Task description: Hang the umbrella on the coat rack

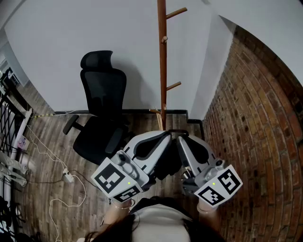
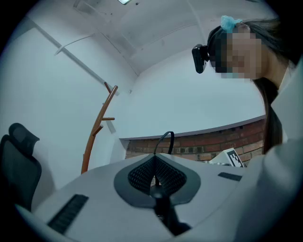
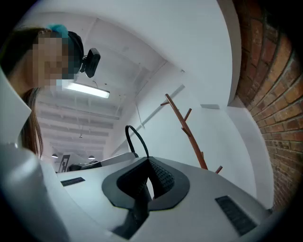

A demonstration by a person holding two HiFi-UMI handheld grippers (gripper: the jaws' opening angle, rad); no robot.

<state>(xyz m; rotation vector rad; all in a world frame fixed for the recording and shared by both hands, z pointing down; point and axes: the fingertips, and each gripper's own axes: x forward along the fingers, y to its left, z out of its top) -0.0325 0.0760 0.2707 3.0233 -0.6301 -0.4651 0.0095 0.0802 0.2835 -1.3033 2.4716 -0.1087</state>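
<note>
Both the left gripper (image 2: 154, 163) and right gripper (image 3: 147, 168) are clamped on the umbrella (image 1: 165, 168); lift its loop (image 2: 169, 133) over a rack (image 1: 163, 71) peg (image 1: 173, 86), then lower.

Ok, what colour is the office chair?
The office chair is black, clearest in the head view.

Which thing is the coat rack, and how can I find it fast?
Look to the corner where the white wall meets the brick wall. Just left of it, right of the black office chair, stands the coat rack: the only tall, thin brown wooden pole, with short pegs sticking out.
</note>
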